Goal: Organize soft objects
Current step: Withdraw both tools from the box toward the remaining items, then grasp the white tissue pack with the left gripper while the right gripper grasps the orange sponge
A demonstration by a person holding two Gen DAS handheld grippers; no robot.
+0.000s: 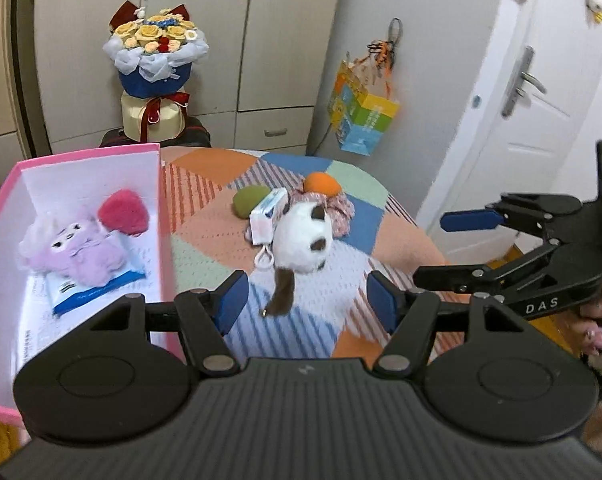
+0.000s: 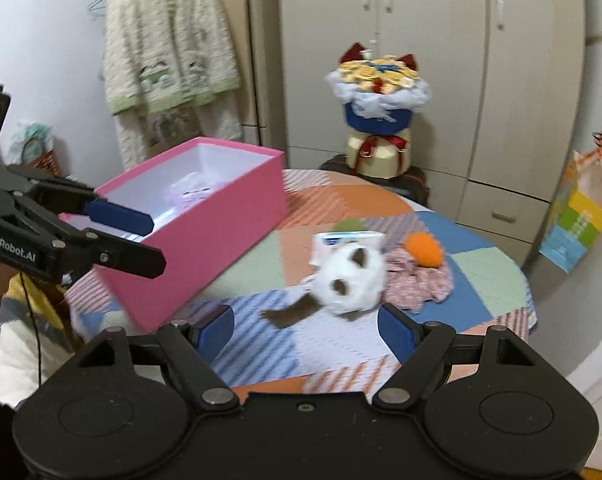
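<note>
Both grippers are empty and face the loose pile on the patchwork tablecloth (image 1: 205, 232), so the step in hand looks like an approach to the next soft toy. The left gripper (image 1: 305, 300) has its blue pads spread with nothing between them; the right gripper (image 2: 305, 326) is likewise spread wide and bare.

The pink box (image 1: 167, 216) sits at the left of the table and already holds a lilac plush toy (image 1: 75, 254), a red fuzzy heart (image 1: 123, 212) and a blue-and-white packet (image 1: 97, 292) under the toy.

Right of the box, near the middle of the table, lies the white-and-brown plush (image 1: 301, 240), the nearest loose item to both grippers, its brown tail (image 1: 281, 296) trailing toward the near edge. Touching its far side is a small white tissue pack (image 1: 267, 216). Behind are a green pom (image 1: 249, 200) and an orange pom (image 1: 321, 184), the orange one resting on a crumpled floral cloth (image 1: 341, 212). Blur makes it hard to say whether the plush overlaps that cloth.

The next move probably calls for one gripper to close on the plush's round body, rather than its thin tail, then carry it left and release it over the box without dragging the tissue pack along.
</note>
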